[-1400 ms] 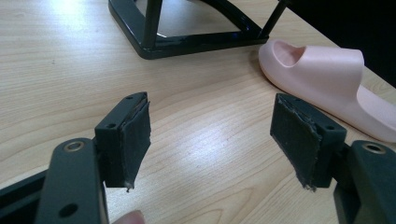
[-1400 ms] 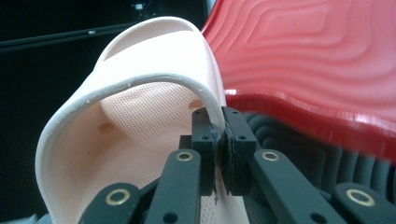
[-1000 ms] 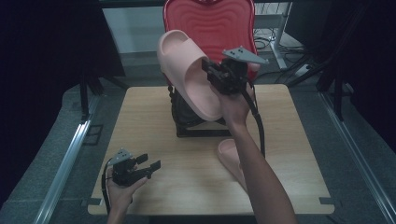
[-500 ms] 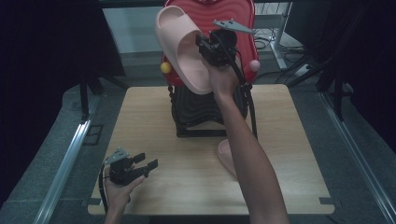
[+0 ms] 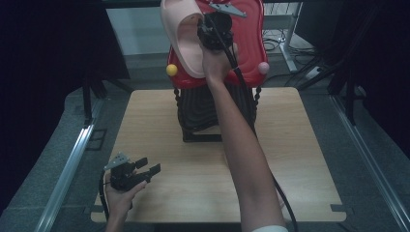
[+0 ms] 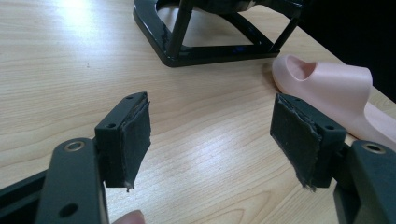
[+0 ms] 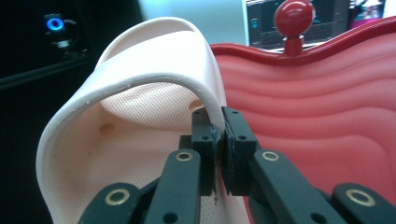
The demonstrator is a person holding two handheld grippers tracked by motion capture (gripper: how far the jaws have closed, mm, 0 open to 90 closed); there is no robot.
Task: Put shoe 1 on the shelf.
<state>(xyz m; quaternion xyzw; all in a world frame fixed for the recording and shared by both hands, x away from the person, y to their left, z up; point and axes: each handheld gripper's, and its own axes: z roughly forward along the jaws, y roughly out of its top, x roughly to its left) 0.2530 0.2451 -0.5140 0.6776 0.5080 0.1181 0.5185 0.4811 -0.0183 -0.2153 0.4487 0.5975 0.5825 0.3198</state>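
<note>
My right gripper [image 5: 209, 35] is raised high over the rack and is shut on the strap of a pale pink slipper [image 5: 181, 38]. In the right gripper view the jaws pinch the strap edge of that slipper [image 7: 140, 121], right beside the red wavy top shelf [image 7: 327, 116]. A second pink slipper [image 6: 336, 93] lies on the table beside the rack's black base [image 6: 205, 46]. My left gripper [image 5: 145, 170] rests low near the table's front left corner, open, with nothing between its pads [image 6: 135, 140].
The shoe rack [image 5: 212, 111] stands at the middle back of the wooden table [image 5: 159, 125], with a red top shelf [image 5: 249, 43] and a yellow knob [image 5: 171, 70] and pink knob [image 5: 263, 67]. Metal rails [image 5: 67, 164] run along both sides.
My right gripper has lifted the slipper up and away from the rack's lower part to the level of the red top shelf. The left gripper has stayed near the front left corner.
</note>
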